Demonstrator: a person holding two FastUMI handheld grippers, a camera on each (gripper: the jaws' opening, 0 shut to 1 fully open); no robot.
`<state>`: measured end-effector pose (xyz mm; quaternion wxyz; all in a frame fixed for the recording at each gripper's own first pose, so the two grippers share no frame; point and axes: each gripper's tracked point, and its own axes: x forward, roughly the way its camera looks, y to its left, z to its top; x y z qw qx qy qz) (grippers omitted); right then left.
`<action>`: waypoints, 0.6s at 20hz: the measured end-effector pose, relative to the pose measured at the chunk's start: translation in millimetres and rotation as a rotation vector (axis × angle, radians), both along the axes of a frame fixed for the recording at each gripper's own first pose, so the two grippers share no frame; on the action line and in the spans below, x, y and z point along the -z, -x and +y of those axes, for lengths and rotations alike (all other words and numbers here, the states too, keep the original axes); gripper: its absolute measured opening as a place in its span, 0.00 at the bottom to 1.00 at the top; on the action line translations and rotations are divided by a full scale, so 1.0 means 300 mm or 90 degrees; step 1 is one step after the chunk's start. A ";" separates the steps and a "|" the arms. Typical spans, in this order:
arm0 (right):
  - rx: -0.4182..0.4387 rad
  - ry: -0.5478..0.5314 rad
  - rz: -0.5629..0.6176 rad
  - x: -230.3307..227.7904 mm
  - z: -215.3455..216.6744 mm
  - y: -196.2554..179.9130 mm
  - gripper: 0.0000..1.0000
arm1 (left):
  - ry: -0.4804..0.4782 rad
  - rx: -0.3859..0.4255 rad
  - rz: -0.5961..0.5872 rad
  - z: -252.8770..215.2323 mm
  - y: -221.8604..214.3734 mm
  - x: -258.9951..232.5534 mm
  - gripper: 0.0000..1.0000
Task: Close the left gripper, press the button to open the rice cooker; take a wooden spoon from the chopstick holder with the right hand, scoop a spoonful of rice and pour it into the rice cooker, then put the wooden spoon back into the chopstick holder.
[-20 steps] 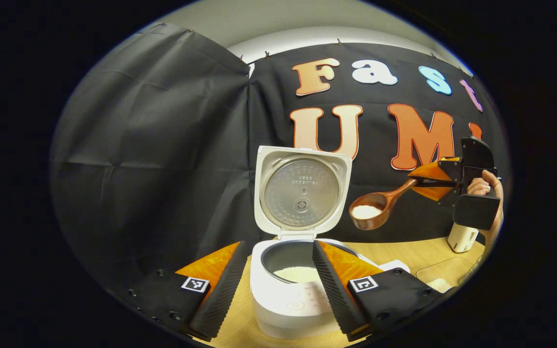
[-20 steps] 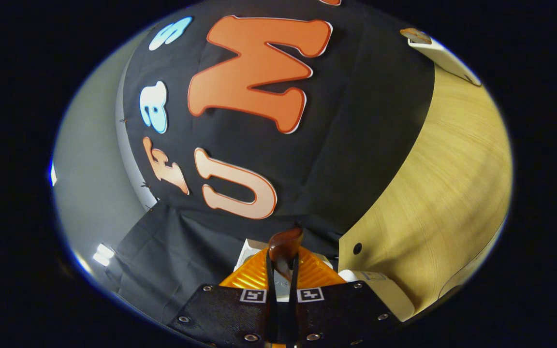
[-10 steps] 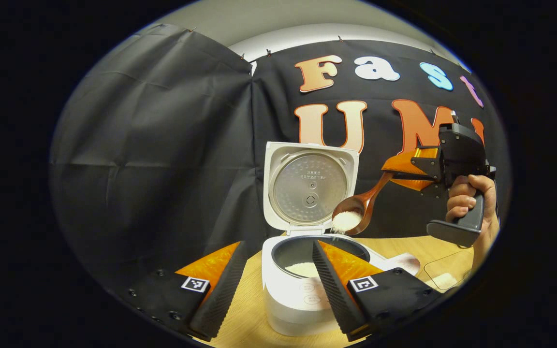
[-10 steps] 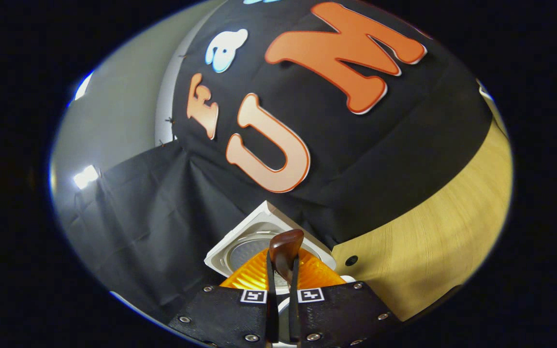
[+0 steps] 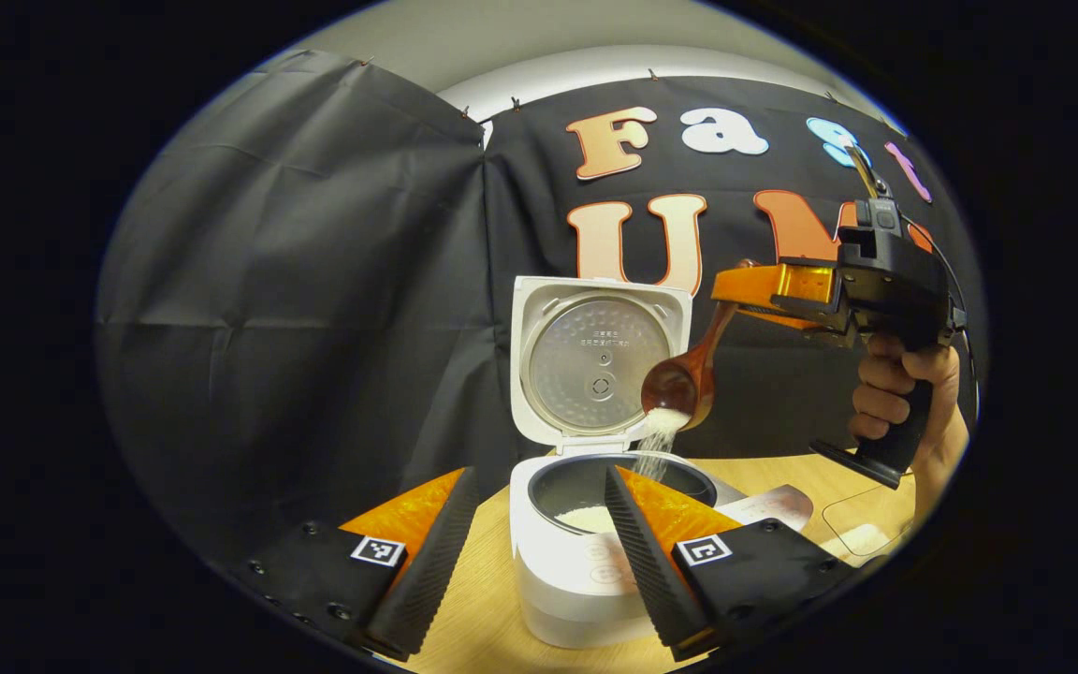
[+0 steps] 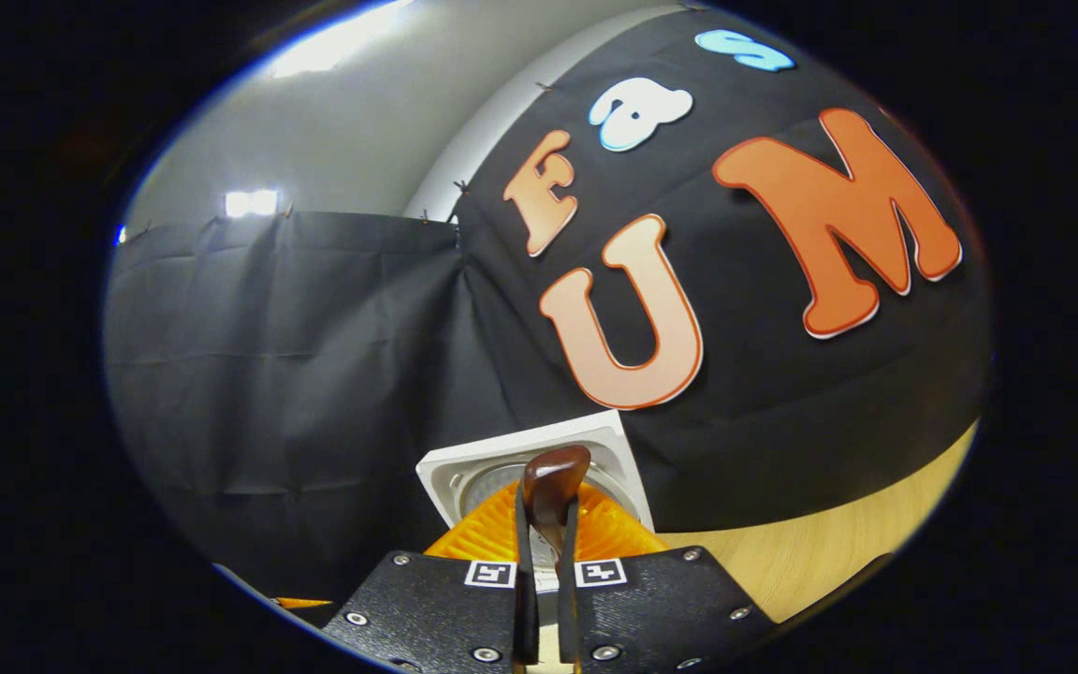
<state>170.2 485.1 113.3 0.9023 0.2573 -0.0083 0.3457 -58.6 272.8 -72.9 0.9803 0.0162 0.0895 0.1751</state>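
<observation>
Left gripper view: our right gripper [image 5: 735, 285], clamped on the wooden spoon [image 5: 684, 379], has tipped it, so rice [image 5: 656, 440] now falls into the rice cooker [image 5: 586, 562]. Our left gripper [image 5: 534, 552] waits, wide open and empty.

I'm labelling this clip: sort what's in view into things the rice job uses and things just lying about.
In use:
- rice cooker, lid up
- wooden spoon, tipped, rice falling into the pot
- right tongs, shut on the spoon handle
- left tongs, open, idle before the cooker

Lying about:
- white card beside the cooker
- clear tray with some rice
- table
</observation>
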 end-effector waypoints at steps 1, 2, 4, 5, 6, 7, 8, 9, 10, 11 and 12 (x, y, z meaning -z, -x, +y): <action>0.002 0.010 -0.023 -0.018 -0.001 0.012 0.13 | -0.004 0.002 0.002 -0.001 -0.005 -0.003 0.89; 0.000 0.023 -0.049 -0.036 -0.002 0.032 0.08 | -0.010 0.002 0.003 -0.002 -0.005 -0.004 0.89; -0.012 0.044 -0.100 -0.075 0.001 0.072 0.08 | -0.018 0.003 0.005 -0.001 -0.001 -0.009 0.89; -0.020 0.055 -0.130 -0.090 0.006 0.094 0.08 | -0.018 0.001 0.003 0.002 0.002 -0.016 0.89; -0.028 0.073 -0.166 -0.104 0.022 0.118 0.08 | -0.018 0.000 0.002 0.002 0.002 -0.018 0.89; -0.034 0.094 -0.204 -0.116 0.034 0.144 0.08 | -0.019 -0.001 0.003 0.002 0.004 -0.020 0.89; -0.040 0.112 -0.240 -0.126 0.045 0.172 0.08 | -0.022 0.001 0.005 0.002 0.007 -0.013 0.90; -0.044 0.127 -0.269 -0.133 0.053 0.193 0.08 | -0.025 0.000 0.009 0.000 0.009 -0.006 0.90; -0.047 0.135 -0.284 -0.134 0.055 0.210 0.08 | -0.028 -0.002 0.012 0.004 0.010 -0.004 0.90; -0.052 0.139 -0.289 -0.133 0.053 0.218 0.08 | -0.028 -0.004 0.013 0.000 0.012 -0.004 0.90; -0.056 0.141 -0.286 -0.133 0.046 0.221 0.08 | -0.026 -0.004 0.012 -0.001 0.006 -0.008 0.89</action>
